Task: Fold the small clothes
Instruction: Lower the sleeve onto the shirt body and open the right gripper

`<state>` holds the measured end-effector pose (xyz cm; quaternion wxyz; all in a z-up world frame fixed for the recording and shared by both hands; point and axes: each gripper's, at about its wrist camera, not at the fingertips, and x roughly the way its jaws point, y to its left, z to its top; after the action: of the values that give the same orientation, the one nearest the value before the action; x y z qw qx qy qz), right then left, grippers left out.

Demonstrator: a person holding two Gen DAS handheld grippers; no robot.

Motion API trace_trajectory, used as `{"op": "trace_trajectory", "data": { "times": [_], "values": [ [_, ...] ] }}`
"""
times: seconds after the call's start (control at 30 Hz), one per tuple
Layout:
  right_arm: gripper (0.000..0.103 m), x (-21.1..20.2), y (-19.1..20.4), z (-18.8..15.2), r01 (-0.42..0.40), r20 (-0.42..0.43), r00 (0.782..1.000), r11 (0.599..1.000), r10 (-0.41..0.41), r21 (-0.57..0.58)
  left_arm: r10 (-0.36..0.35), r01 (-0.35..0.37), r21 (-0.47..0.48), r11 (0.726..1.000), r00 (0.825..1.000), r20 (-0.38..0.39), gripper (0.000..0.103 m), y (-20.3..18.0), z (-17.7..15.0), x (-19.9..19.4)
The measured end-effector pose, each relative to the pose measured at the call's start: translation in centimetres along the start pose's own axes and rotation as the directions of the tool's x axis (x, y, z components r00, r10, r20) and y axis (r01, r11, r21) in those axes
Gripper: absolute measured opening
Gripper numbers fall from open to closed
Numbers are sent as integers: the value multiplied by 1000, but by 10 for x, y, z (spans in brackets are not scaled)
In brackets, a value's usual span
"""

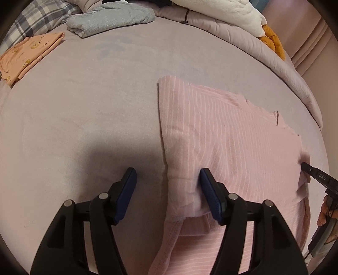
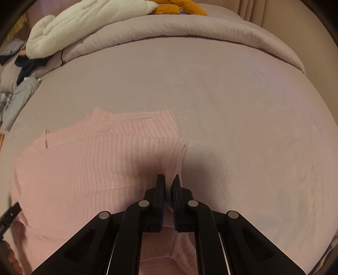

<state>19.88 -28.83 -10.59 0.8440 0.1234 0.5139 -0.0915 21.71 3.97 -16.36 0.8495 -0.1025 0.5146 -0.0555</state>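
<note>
A pink garment with thin white stripes lies partly folded on the mauve bed sheet. My left gripper is open over its near left edge. A raised fold of the cloth stands between the blue pads: the right pad touches it and the left pad is apart, over bare sheet. In the right wrist view the pink garment fills the left side, and my right gripper is shut on its hemmed right edge, with cloth pinched between the pads. The right gripper's tip shows at the garment's far right side.
A folded peach garment and a grey folded cloth lie at the back left. A rolled duvet runs along the back, with a white blanket and a mustard item on it. Dark clothes lie beside it.
</note>
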Motion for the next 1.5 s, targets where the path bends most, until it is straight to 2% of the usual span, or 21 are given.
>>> {"op": "trace_trajectory", "data": {
  "times": [0.47,1.23,1.5],
  "values": [
    [6,6,3,-10,13,32,999,1000,-12,-19,13,-13,17,1000,1000,9,70,-6,0,3],
    [6,9,-5,-13,-24,79,997,1000,24,1,35,-36,36,999,999,22,74,-9,-1,6],
    [6,10,-3,-13,-8,83,996,1000,8,-6,27,-27,19,999,1000,13,75,-9,0,5]
  ]
}}
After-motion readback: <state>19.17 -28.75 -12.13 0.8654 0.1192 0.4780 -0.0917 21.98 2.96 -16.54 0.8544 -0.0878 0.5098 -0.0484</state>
